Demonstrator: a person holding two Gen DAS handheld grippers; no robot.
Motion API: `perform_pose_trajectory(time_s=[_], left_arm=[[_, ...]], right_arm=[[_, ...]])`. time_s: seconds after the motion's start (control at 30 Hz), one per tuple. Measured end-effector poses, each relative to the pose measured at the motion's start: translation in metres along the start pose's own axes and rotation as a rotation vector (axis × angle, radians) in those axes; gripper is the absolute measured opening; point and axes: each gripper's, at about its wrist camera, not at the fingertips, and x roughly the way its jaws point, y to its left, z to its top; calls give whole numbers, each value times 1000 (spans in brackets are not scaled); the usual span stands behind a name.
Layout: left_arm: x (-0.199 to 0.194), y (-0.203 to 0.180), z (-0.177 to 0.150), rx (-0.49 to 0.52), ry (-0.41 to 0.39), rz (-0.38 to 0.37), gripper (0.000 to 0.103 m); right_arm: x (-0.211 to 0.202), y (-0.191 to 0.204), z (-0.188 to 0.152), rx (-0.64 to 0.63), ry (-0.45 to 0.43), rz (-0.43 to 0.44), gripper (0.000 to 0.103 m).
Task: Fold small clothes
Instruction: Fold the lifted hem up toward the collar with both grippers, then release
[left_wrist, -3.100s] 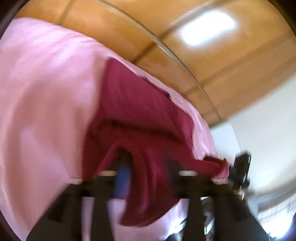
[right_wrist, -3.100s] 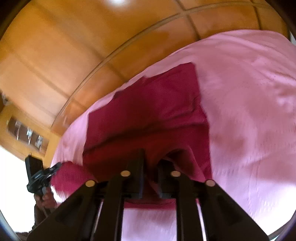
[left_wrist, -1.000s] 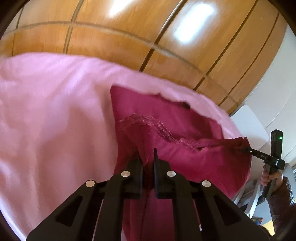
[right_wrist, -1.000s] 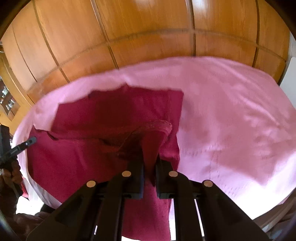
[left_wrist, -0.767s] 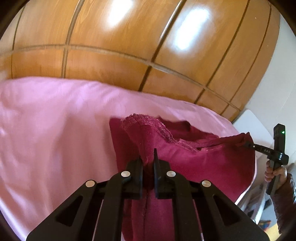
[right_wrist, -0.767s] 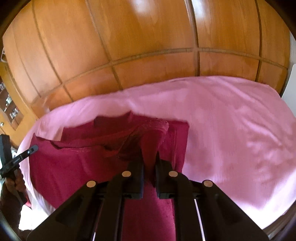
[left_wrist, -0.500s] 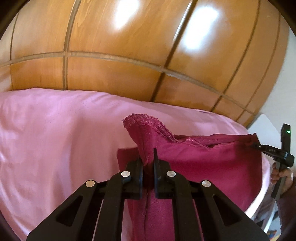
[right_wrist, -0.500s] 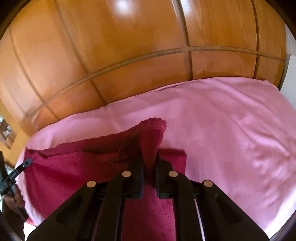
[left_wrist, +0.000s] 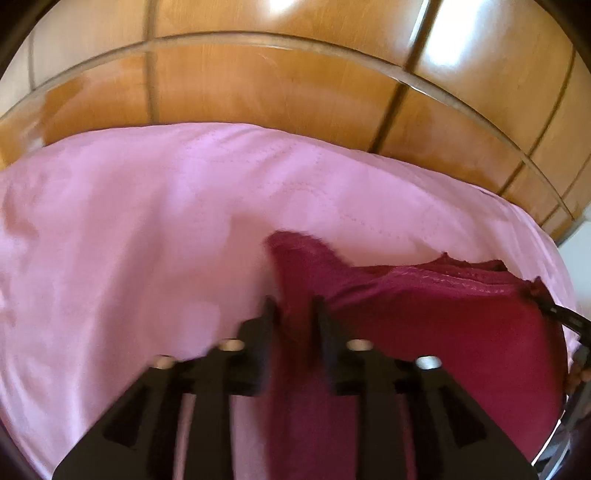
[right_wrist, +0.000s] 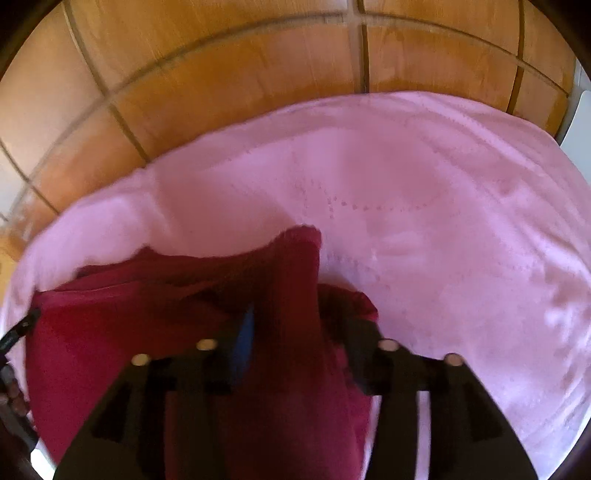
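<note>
We have both grippers down over the pink bedsheet (left_wrist: 147, 229) now, wooden panels (left_wrist: 277, 85) beyond it. On the left gripper (left_wrist: 293, 306) the fingers have just been opening and stand apart, with a fold of the dark red garment (left_wrist: 443, 325) running loose between them, its lace-trimmed edge poking up just past the tips. The right gripper (right_wrist: 288, 314) has likewise just been opening; its fingers are spread wider, and the garment's other corner stands up between them without being pinched. The cloth stretches from one pair of fingers across to the other, lying on the sheet below them. The frames are blurred.
</note>
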Motion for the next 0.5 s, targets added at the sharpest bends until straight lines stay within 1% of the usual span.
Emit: perform_pose_trajectory(time_s=[0.03, 0.07, 0.1, 0.17, 0.2, 0.23, 0.3, 0.33, 0.37, 0.4, 0.43, 0.5], left_arm=[[-6, 2, -3, -10, -16, -7, 44], [-14, 7, -9, -23, -26, -24, 47], [-18, 12, -14, -38, -20, -40, 48], [-30, 26, -32, -80, 2, -101, 49], [-39, 35, -47, -107, 10, -137, 49], [-44, 37, -55, -119, 19, -156, 49], [-56, 45, -75, -135, 27, -213, 58], [-64, 50, -88, -157, 20, -244, 63], [-71, 53, -99, -174, 19, -276, 65], [-74, 54, -107, -176, 32, -301, 65], [-75, 50, -117, -163, 56, -321, 65], [-77, 43, -133, -133, 69, -336, 65]], right_arm=[[-12, -6, -5, 5, -10, 25, 55], [-27, -16, -15, 16, -16, 62, 55], [-37, -22, -22, 25, -17, 79, 56], [-54, -33, -36, 39, -10, 104, 57], [-64, -41, -49, 52, 4, 133, 58], [-73, -48, -60, 65, 14, 157, 57], [-86, -60, -85, 95, 33, 194, 60], [-90, -64, -94, 108, 38, 211, 60], [-93, -65, -103, 123, 44, 235, 60], [-95, -64, -116, 134, 54, 269, 60], [-95, -62, -123, 137, 62, 282, 60], [-88, -55, -134, 144, 83, 302, 59]])
